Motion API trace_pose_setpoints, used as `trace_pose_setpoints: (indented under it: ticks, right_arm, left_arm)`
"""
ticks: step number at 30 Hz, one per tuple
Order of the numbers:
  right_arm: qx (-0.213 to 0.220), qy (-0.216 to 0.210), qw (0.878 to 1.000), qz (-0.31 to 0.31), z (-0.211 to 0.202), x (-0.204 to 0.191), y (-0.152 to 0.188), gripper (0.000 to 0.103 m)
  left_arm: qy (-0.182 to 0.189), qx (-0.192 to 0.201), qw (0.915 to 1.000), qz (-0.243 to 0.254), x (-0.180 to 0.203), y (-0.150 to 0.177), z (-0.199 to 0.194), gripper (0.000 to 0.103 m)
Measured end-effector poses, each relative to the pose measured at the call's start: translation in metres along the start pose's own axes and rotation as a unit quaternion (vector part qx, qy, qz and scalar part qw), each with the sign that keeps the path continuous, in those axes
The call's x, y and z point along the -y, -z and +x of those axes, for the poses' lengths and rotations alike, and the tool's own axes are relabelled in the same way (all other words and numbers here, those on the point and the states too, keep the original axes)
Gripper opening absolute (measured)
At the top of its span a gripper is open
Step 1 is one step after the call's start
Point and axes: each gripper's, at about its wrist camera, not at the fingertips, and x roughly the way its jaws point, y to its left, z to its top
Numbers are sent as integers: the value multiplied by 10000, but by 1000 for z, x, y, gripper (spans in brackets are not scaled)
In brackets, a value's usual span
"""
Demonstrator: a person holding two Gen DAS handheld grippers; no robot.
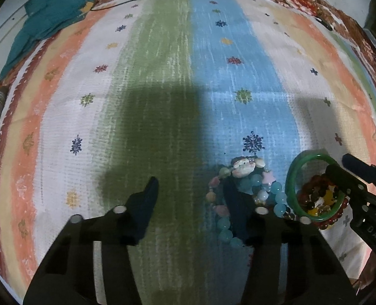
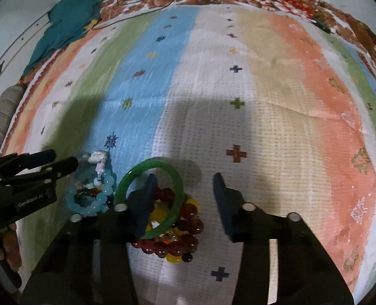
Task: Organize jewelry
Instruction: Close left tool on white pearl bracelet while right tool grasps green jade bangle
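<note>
The jewelry lies heaped on a striped bedspread: a green bangle over red beads, blue beads just left. Right claw stands part open, one finger through the bangle, gripping nothing; left claw likewise, beside the blue beads. Pinch only the bangle's rim, clear of the beads beneath.

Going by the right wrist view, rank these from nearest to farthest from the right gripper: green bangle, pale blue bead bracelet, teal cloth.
1. green bangle: at the right gripper, its ring around the left finger, lying on the red and yellow beads.
2. pale blue bead bracelet: just left of the bangle, by the left gripper.
3. teal cloth: far off, top left edge of the bedspread.
</note>
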Motion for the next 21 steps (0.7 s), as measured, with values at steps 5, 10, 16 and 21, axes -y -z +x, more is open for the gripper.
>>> trace_pose_setpoints:
  ticks: [5, 10, 16, 21]
  right_arm:
    - [-47, -184, 9998, -38, 4, -1, -1, 18]
    - [-20, -180, 9997, -133, 3, -2, -1, 11]
    - [50, -121, 9999, -86, -1, 1, -1, 10]
    - [136, -83, 9999, -55, -9, 1, -1, 10]
  left_arm:
    - [91, -92, 9999, 98, 4, 2, 8, 23]
    - [56, -88, 9996, 246, 11, 3, 7, 8]
    - [45, 20, 9997, 235, 9, 1, -2, 8]
    - [107, 161, 9995, 260, 11, -1, -18, 8]
